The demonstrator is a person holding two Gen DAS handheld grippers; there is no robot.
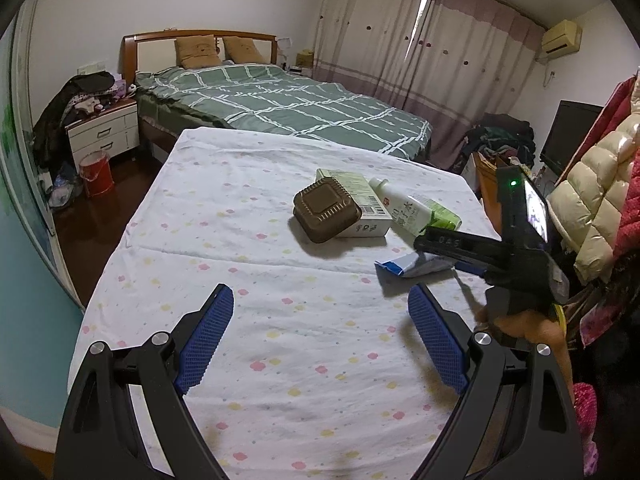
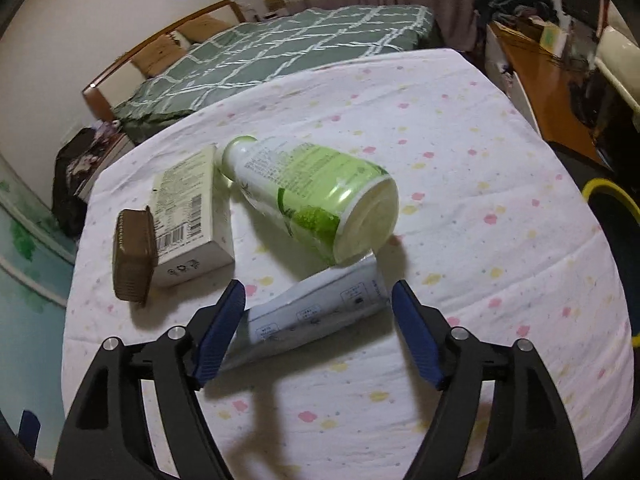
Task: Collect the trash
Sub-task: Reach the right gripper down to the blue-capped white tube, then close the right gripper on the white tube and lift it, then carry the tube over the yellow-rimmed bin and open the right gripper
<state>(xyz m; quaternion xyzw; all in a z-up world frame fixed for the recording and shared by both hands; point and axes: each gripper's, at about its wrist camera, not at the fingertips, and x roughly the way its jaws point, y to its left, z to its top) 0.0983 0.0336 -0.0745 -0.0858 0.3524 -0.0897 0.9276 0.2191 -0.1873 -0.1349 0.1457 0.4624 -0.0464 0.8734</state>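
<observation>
Dim, yellowish indoor light fills both views, with a thin bright slit in the curtains [image 1: 420,12] far beyond the left hand-held gripper [image 1: 321,312]. Soft shadows lie on the counter [image 2: 460,240] below the right hand-held gripper [image 2: 319,296]. The right view is motion-blurred; fisheye bending and black vignetting mark the edges.

**Desk:** Where is there open room on the cloth-covered counter [image 1: 280,360]?

**Photographer:** The near half and left side lie bare beneath the left hand-held gripper [image 1: 320,336].

**Desk:** And the obstacles?

**Photographer:** A cluster toward the far right: brown container [image 1: 326,213] leaning on a white box [image 1: 364,204], the green bottle [image 2: 316,196] just beside it, its base over a flattened carton [image 2: 316,312] between the right hand-held gripper [image 2: 318,320]'s spread jaws.
</observation>
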